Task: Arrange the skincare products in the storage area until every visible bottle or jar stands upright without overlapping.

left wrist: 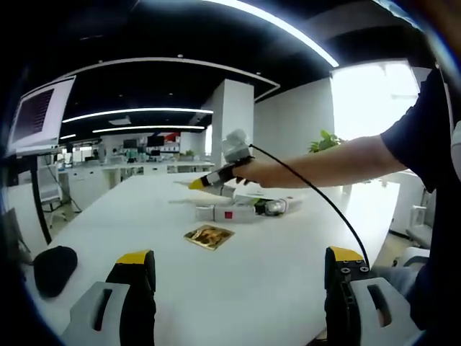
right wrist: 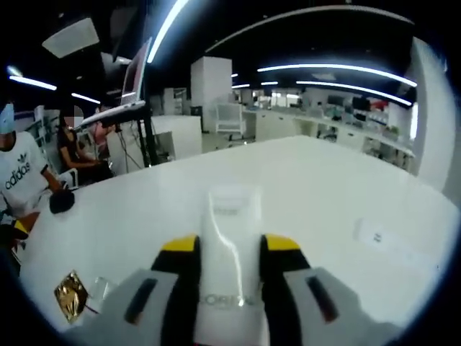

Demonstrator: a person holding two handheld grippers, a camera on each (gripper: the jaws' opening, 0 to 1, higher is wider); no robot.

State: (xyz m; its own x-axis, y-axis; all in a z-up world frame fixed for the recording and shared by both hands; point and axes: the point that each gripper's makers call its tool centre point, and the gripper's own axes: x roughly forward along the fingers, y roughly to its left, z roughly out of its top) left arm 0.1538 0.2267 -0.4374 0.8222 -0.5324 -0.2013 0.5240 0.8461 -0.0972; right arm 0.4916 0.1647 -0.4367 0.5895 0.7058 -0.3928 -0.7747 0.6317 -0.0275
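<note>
The skincare products lie scattered near the middle of the white table [left wrist: 288, 288], none of them upright as far as I can make out. In the left gripper view, a pale tube with a red label [left wrist: 225, 213] rests flat on its side, with a second tube or bottle [left wrist: 275, 206] just behind it, also down. A small golden sachet [left wrist: 209, 236] lies flat a little nearer the camera. The left gripper [left wrist: 241, 277] hangs low over the near edge with its jaws wide apart and nothing between them. Across the table the person's arm [left wrist: 324, 162] reaches in with the right gripper [left wrist: 200, 183], its yellow tips out over the products. A dark rounded object [left wrist: 55, 269] sits at the table's left edge.

In the right gripper view, the right gripper [right wrist: 229, 249] is closed around a white tube [right wrist: 229, 238], which runs lengthwise between the jaws and points away across the table, its far end close to the surface. The gold sachet [right wrist: 70, 294] lies off to the lower left, and a flat clear label or packet [right wrist: 378, 234] lies to the right.

The risk I see is in the standing-up. A smooth, soft tube gripped along its length could slide or twist as it is tilted, and once let go on its narrow cap it may well tip back over, possibly onto the others lying nearby. The trailing cable [left wrist: 317, 194] could also drag across the fallen tubes and roll them.
</note>
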